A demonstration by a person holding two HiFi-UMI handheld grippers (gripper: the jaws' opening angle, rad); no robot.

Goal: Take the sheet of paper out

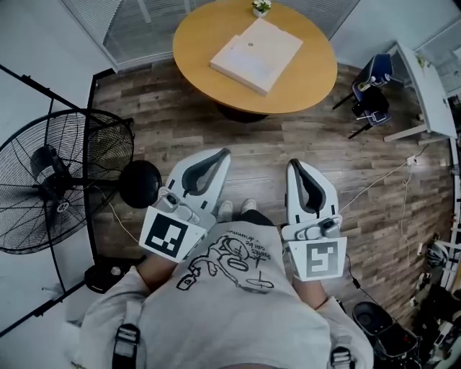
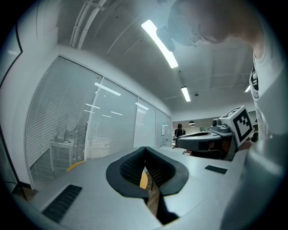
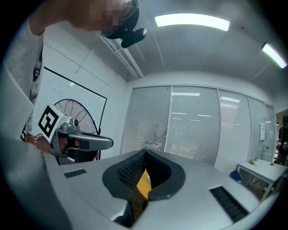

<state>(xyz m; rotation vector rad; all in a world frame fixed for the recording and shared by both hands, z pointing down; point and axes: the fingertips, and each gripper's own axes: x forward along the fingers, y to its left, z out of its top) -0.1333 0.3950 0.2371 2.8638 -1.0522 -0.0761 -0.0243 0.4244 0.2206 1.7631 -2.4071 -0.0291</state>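
1. Left gripper (image 1: 224, 153): we logged its jaws as pressed together at the tips with nothing between them. It was held roughly level in front of the person's body, over the wooden floor (image 1: 180, 122).
2. Right gripper (image 1: 294, 166): its jaws were likewise closed and empty. It was carried beside the left one and pointed towards the table. We judged the closed jaws to be a carrying posture, since nothing was within reach to grasp.
3. Round table (image 1: 310, 79): it stood ahead of both grippers and well apart from them.
4. White flat item (image 1: 256, 54): it lay near the middle of the table top, turned at an angle. It seemed to be a shallow box or a stack holding the sheet of paper. From this height we could not make out a single sheet.
5. Small potted plant (image 1: 261, 7): it stood at the table's far edge, just beyond the white item.
6. Standing fan (image 1: 61, 180): it was at the person's left, clear of the path to the table.
7. Status: we judged that the task had not yet begun, and that an approach to the table was needed first.
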